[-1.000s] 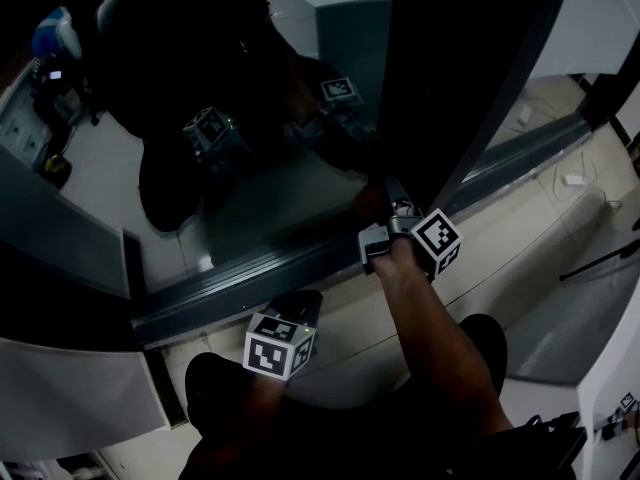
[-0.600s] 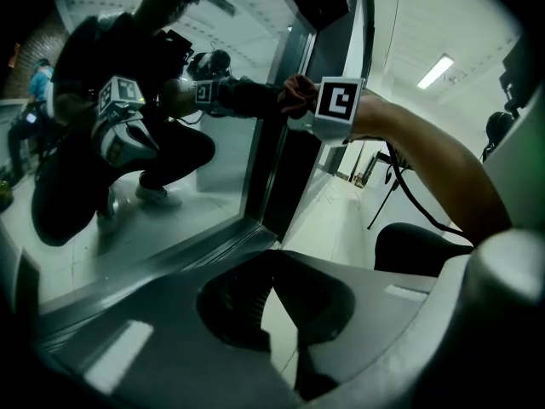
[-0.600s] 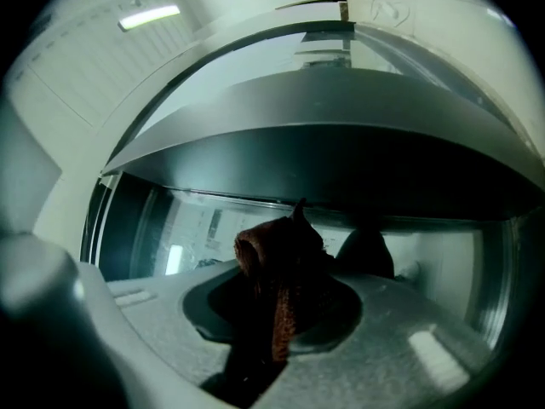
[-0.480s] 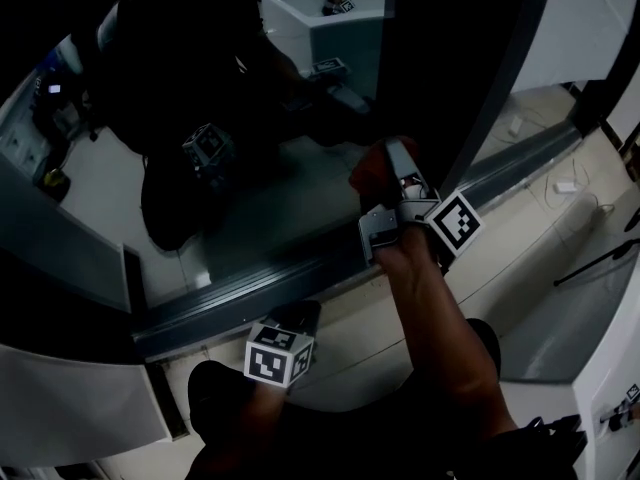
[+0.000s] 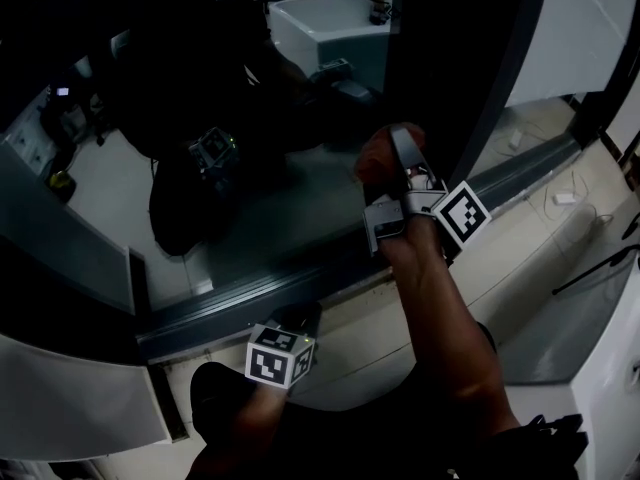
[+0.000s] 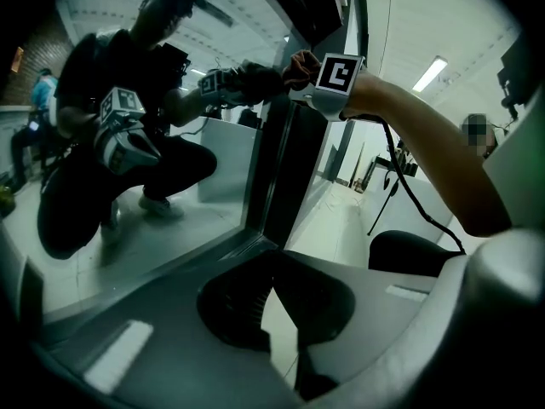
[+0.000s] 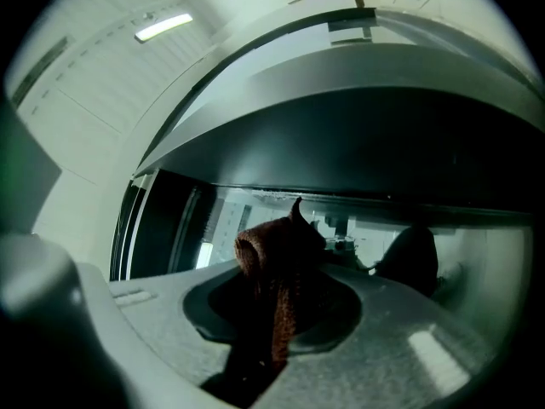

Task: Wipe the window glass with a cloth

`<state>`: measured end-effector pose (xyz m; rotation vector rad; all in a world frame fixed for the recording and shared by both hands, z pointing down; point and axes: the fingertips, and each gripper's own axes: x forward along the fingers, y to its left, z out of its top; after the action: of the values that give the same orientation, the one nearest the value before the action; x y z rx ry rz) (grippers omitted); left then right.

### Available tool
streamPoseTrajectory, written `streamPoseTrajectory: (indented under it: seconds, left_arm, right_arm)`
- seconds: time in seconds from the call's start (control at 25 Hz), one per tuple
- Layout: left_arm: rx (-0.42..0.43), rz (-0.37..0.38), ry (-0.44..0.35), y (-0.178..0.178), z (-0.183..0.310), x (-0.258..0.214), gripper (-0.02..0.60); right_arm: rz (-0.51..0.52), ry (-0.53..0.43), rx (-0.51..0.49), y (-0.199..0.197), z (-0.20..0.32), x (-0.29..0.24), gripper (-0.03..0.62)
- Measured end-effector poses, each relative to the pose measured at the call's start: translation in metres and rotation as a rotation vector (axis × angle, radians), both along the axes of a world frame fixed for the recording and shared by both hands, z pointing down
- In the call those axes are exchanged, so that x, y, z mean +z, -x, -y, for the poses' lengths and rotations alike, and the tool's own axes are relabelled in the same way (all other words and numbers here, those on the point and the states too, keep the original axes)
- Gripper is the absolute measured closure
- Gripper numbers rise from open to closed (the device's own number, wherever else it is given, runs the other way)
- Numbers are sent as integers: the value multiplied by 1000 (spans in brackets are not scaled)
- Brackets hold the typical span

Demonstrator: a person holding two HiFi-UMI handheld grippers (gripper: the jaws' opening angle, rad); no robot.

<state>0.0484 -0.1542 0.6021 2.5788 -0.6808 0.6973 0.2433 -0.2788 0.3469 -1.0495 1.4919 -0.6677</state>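
A: So, where is the cloth (image 7: 272, 254)?

B: Clamped in the right gripper (image 7: 277, 305). It is a reddish-brown rag, bunched up and standing out past the jaws, which are closed on it.

A: And against the window glass (image 5: 270, 208)?

B: Yes. In the head view the cloth (image 5: 372, 163) sits on the pane just beside the dark upright post (image 5: 440, 88), above the bottom rail (image 5: 260, 293). The left gripper view shows the cloth (image 6: 298, 62) meeting its own reflection, with the right gripper's marker cube (image 6: 339, 75) right behind it.

A: What about the left gripper (image 6: 272, 279)?

B: Its jaws are together at the tips with nothing between them. It is held low, near the rail and well apart from the cloth, and in the head view it (image 5: 298, 316) hangs over the pale floor (image 5: 520, 238).

A: Anything else in the glass?

B: A dim reflection of the crouching person (image 6: 111, 152) and both grippers.
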Motion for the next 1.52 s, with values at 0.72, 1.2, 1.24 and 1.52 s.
streamPoseTrajectory:
  seconds: [0.72,1.2,1.24,1.52]
  left_arm:
    - [-26,8,25,-11,11,-10,565]
    - [-55,3,43,-2,2,-5,565]
    - [-55,-5,50,-2,1,-6,565]
    - [-108,23,92,9,-3,2,565]
  right_arm:
    - [-108,18,26,-10,-12,11,525]
    - [4,483,100,-13,-15,280,523]
    - [2,516,89,-9,-12,303,523]
    - [57,705,48,-1,-10,412,523]
